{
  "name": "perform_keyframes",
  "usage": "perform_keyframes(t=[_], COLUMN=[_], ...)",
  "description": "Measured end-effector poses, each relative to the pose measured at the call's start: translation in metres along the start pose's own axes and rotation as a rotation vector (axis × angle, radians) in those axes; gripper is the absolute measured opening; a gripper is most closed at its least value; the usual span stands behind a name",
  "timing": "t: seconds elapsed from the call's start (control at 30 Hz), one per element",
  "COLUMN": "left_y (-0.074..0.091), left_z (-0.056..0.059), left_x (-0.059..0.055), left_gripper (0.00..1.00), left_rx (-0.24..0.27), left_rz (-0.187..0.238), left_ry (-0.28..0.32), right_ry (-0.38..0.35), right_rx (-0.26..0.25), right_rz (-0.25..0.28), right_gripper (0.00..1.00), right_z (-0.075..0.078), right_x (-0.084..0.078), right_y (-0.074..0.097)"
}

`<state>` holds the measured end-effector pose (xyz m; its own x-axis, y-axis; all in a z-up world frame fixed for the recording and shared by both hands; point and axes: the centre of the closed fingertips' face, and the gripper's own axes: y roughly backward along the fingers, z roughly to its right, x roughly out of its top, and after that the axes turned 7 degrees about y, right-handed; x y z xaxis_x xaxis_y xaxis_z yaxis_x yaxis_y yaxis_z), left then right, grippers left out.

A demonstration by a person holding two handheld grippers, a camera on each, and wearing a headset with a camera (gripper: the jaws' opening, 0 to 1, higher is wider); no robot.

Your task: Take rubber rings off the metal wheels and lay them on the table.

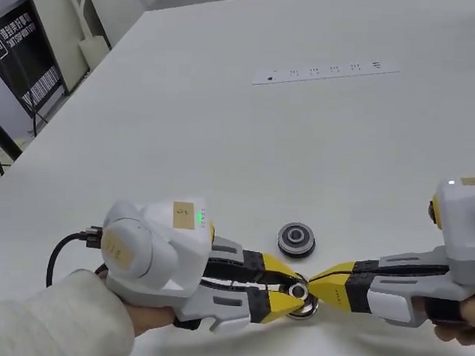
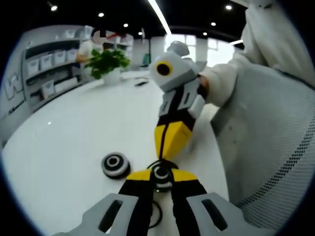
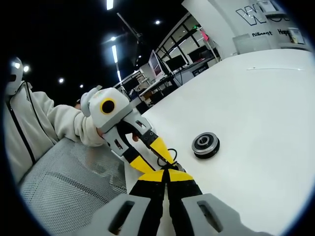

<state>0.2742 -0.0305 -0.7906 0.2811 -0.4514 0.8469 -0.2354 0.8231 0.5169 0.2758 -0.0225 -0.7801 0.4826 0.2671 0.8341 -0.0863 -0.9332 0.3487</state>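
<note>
On the white table, my left gripper comes in from the lower left and is shut on a small metal wheel. In the left gripper view the wheel sits between the yellow tips of that gripper. My right gripper comes in from the right, and its shut tips meet the wheel's rim, pinching a thin black rubber ring that loops loose beside the wheel. A second wheel with its black ring on lies flat just behind.
A white power strip lies far back on the table. A black cable trails from the left gripper. The table's left edge runs past shelving. A mesh chair back stands close behind the person.
</note>
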Motion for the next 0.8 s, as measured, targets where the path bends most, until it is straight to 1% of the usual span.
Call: perform_keyframes(t=[0.23, 0.33, 0.4, 0.43, 0.5, 0.63, 0.8], left_y=[0.001, 0.004, 0.005, 0.006, 0.008, 0.014, 0.021], left_z=[0.002, 0.002, 0.003, 0.006, 0.006, 0.010, 0.010], left_x=[0.000, 0.000, 0.002, 0.003, 0.005, 0.012, 0.019], left_gripper=[0.14, 0.14, 0.13, 0.13, 0.15, 0.20, 0.27], left_rx=[0.000, 0.000, -0.007, -0.021, -0.019, -0.020, -0.020], left_rz=[-0.018, -0.030, -0.028, -0.024, -0.022, -0.012, 0.001], left_ry=[-0.002, -0.014, -0.011, 0.004, 0.001, -0.004, 0.001], right_ry=[0.002, 0.001, 0.002, 0.002, 0.002, -0.002, -0.001], right_rx=[-0.004, -0.006, -0.005, -0.005, -0.008, -0.011, -0.013], right_rz=[-0.005, -0.005, -0.003, -0.002, -0.004, -0.003, 0.006], right_gripper=[0.00, 0.00, 0.00, 0.00, 0.00, 0.00, 0.00], right_z=[0.000, 0.000, 0.000, 0.000, 0.000, 0.001, 0.001], right_x=[0.000, 0.000, 0.000, 0.001, 0.000, 0.000, 0.002], right_y=[0.000, 0.000, 0.000, 0.000, 0.001, 0.002, 0.003])
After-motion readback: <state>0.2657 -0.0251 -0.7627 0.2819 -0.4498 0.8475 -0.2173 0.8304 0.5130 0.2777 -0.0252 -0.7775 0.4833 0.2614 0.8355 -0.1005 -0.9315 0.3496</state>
